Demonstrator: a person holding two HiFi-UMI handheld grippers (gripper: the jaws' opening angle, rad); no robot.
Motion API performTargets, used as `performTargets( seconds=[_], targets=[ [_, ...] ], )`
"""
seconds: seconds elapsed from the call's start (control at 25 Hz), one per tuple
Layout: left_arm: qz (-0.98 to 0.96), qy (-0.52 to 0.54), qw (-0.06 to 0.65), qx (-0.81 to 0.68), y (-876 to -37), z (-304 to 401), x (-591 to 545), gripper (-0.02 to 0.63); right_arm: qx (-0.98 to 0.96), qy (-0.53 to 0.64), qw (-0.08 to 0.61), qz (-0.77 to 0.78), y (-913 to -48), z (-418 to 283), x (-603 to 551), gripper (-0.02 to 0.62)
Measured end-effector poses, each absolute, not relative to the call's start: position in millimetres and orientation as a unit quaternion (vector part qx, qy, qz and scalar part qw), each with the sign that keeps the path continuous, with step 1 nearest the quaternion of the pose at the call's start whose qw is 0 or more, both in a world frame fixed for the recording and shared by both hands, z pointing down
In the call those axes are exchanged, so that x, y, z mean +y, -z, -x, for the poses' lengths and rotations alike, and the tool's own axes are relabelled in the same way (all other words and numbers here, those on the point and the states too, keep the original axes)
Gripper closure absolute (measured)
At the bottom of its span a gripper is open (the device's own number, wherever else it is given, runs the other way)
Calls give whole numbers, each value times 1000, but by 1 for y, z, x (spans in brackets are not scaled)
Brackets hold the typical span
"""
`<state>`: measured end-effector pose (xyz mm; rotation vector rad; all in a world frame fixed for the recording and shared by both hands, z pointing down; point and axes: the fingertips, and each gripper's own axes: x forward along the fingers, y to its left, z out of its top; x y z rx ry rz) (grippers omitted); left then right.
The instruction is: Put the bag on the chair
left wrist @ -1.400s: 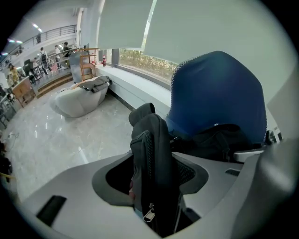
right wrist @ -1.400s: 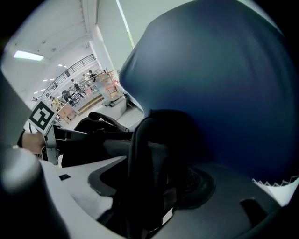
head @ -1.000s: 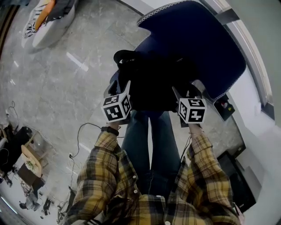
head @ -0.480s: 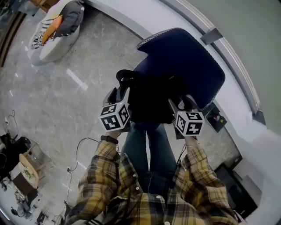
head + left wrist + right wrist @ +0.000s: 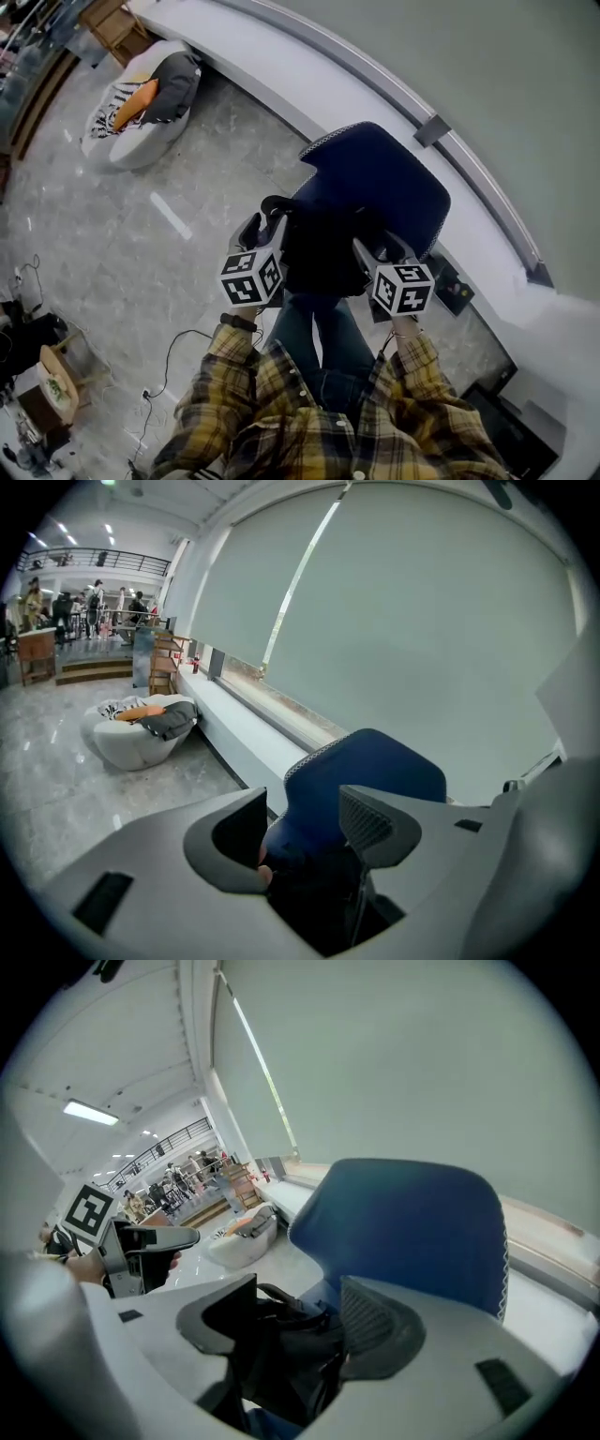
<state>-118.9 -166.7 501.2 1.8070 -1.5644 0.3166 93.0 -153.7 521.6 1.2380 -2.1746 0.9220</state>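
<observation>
A black bag [image 5: 323,248] lies on the seat of a blue chair [image 5: 375,178] in the head view. My left gripper [image 5: 265,225] is at the bag's left side and my right gripper [image 5: 378,246] at its right side. In the left gripper view the jaws of the left gripper [image 5: 300,832] stand apart, with the bag [image 5: 314,892] low between them and the chair back [image 5: 375,766] behind. In the right gripper view the right gripper [image 5: 298,1321] is open too, the bag [image 5: 281,1344] showing in its gap before the chair [image 5: 412,1222].
A white beanbag [image 5: 141,103] with orange and grey things on it sits far left by a low white ledge [image 5: 281,80]. Cables [image 5: 178,347] run over the marble floor. A black box [image 5: 455,291] lies right of the chair. The person's jeans [image 5: 319,337] are below the bag.
The head view has drawn back and tilted up, showing more wall and floor. Both grippers stay beside the bag on the chair, a little nearer to me.
</observation>
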Motion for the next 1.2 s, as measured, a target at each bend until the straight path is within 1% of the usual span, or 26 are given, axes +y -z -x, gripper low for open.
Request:
performTargets(
  seconds=[0.04,0.12,0.36,0.72,0.8,0.96,1.04,1.2],
  targets=[
    [-705,-115,358,-602,-492,116,-167,357,-797,-328,229,-451,-510,-92,-155,312],
    [-714,-95,362,-592,-475,111,-168,357,-808,-313,212,-452,-487,-90,-156,350],
    [-747,-52,344,-567,-420,99,-172,357,-841,-273,148,-443,-409,-78,-158,373],
    [-795,-11,315,-518,-341,75,-173,365,-886,-202,53,-414,-295,-61,-160,431],
    [-805,-10,308,-507,-326,71,-173,379,-899,-186,40,-395,-274,-53,-156,439],
    [-822,-3,286,-493,-297,59,-169,413,-915,-153,19,-373,-239,-50,-148,474],
    [-830,5,272,-487,-283,53,-166,453,-918,-141,13,-370,-227,-53,-146,491],
    [-843,10,244,-478,-260,44,-161,499,-922,-127,3,-366,-215,-57,-145,516]
  ],
)
